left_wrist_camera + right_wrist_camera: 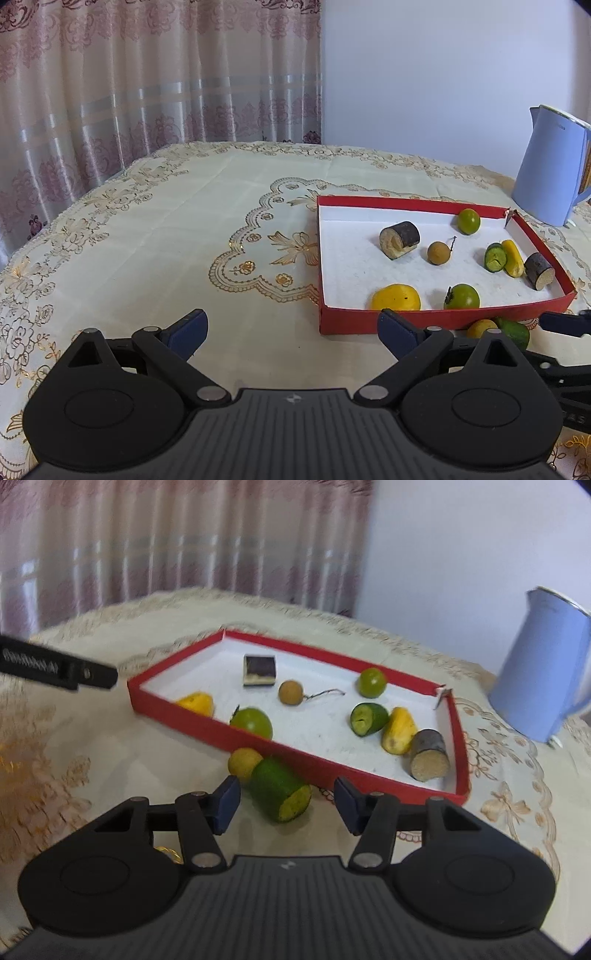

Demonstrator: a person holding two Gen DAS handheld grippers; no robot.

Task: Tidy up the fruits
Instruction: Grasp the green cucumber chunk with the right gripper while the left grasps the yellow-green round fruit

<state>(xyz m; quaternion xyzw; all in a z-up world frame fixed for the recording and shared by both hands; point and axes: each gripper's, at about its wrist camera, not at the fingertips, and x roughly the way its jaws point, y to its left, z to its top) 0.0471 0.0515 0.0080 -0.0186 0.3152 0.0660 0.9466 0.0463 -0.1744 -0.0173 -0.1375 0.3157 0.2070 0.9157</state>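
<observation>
While a yellow fruit (244,763) crowds it, the right hand-held gripper (286,805) straddles the green chunk (279,788) — pads unclenched.

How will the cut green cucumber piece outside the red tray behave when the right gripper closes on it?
The green cucumber piece lies on its rounded side, so it may roll if nudged. Its skin looks smooth, possibly slippery. It touches the small yellow fruit, which may shift. The right gripper straddles it, pads not touching.

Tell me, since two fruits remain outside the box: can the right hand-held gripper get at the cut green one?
Probably yes: the green piece lies between the right hand-held gripper's open jaws, nothing blocking.
</observation>
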